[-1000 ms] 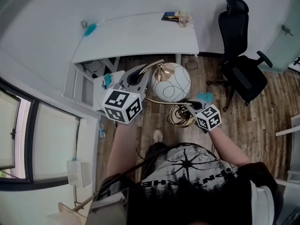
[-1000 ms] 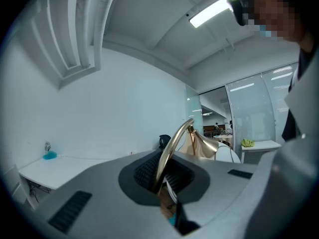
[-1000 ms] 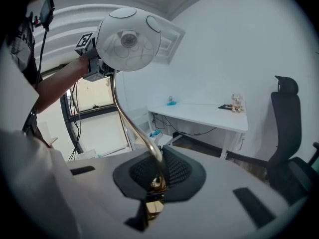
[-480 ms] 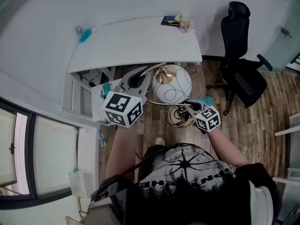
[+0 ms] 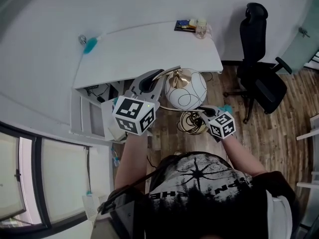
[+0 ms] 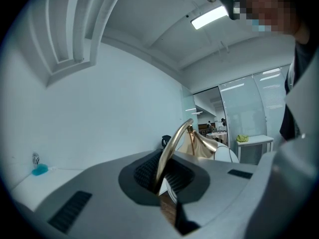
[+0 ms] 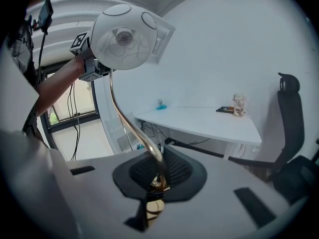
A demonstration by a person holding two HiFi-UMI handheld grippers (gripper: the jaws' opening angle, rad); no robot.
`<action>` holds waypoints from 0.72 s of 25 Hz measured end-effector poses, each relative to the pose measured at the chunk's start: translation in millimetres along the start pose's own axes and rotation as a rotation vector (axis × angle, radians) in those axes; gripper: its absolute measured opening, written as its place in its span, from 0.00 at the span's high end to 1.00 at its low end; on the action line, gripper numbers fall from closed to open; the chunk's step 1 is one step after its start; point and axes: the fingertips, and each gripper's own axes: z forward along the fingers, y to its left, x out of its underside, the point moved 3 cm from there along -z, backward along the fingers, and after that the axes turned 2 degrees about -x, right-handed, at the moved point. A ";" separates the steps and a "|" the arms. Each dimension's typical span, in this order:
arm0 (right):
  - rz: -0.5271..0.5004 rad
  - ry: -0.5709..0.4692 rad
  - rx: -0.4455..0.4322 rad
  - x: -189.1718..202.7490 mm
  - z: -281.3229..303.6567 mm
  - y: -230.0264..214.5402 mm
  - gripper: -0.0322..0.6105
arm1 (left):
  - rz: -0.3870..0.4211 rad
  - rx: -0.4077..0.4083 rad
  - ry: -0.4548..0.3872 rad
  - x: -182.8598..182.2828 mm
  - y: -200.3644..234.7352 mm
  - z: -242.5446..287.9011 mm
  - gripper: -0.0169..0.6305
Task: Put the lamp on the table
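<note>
The lamp has a round white shade (image 5: 185, 89) with black line loops, a curved gold stem (image 5: 168, 70) and a gold ring base (image 5: 191, 123). It hangs in the air above the wooden floor, in front of the white table (image 5: 144, 44). My left gripper (image 5: 154, 79) is shut on the upper stem (image 6: 172, 151), with the shade (image 6: 222, 153) just beyond. My right gripper (image 5: 202, 112) is shut on the lower stem (image 7: 128, 121) near the base. In the right gripper view the shade (image 7: 124, 36) stands high, with the left gripper (image 7: 88, 59) behind it.
The curved white table (image 7: 199, 122) carries a small pile of items (image 5: 192, 25) at its far right corner and a blue thing (image 5: 89, 45) at its left. A black office chair (image 5: 259, 68) stands to the right. Cables and a drawer unit (image 5: 99, 111) sit under the table's left side.
The table has come nearer and lower in the head view. Both grippers and the lamp have moved a little toward it, still gripping the stem.
</note>
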 end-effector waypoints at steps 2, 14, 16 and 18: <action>0.006 -0.006 0.005 -3.1 10.9 3.3 0.92 | 0.007 0.004 0.000 0.3 10.6 -0.8 0.95; 0.028 -0.011 0.015 -12.7 58.9 11.9 0.92 | 0.001 0.006 0.004 11.5 59.3 -7.0 0.95; 0.029 -0.003 0.006 -13.5 65.3 13.5 0.92 | 0.003 -0.002 0.006 12.3 65.2 -8.0 0.95; 0.029 0.001 0.005 -14.6 67.9 12.3 0.92 | 0.001 -0.004 0.007 12.8 68.5 -6.5 0.95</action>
